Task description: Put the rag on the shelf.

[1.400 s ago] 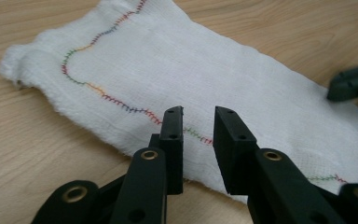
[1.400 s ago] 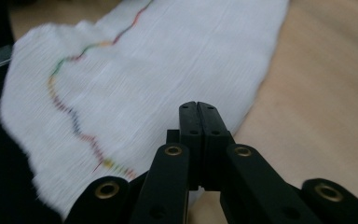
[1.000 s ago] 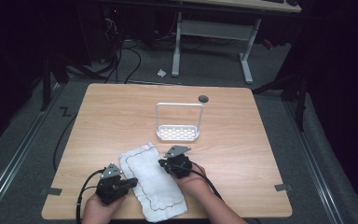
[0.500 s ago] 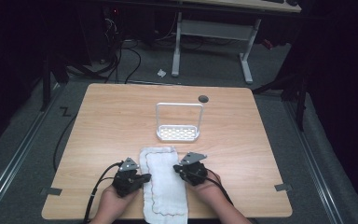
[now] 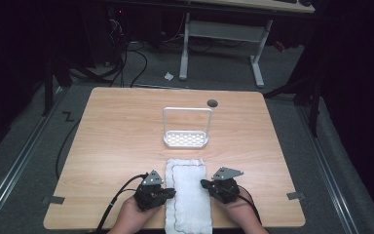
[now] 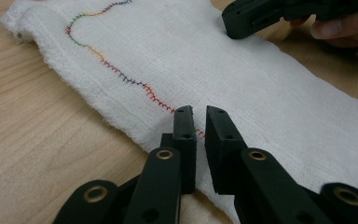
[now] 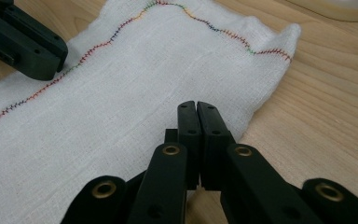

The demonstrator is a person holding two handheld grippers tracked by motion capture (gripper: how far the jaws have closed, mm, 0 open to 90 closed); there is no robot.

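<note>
White cotton cloth (image 5: 189, 193) lies folded into a long strip at the near edge of the wooden table (image 5: 126, 131), running from 12 to 6 o'clock, with a wavy line of coloured stitching (image 6: 121, 74) near its left border. A white wire rack (image 5: 186, 127) stands just beyond its far end, apart from it.

Left gripper (image 5: 169, 193) sits at the strip's 9 o'clock edge; in the left gripper view its jaws stand a narrow slot apart over the border, holding nothing that I can make out. Right gripper (image 5: 205, 184) sits at the 3 o'clock edge, and in the right gripper view its jaws are pressed together, tips on the cloth but pinching none of it.

The work in hand looks like flattening and squaring the fold. To do it well, I would keep both tools level with each other, press lightly, and stroke outward toward 12 and 6 so the layers stay aligned. Dragging sideways risks bunching the top layer. If another fold is wanted, each tool should spread and take both layers at a corner.
</note>
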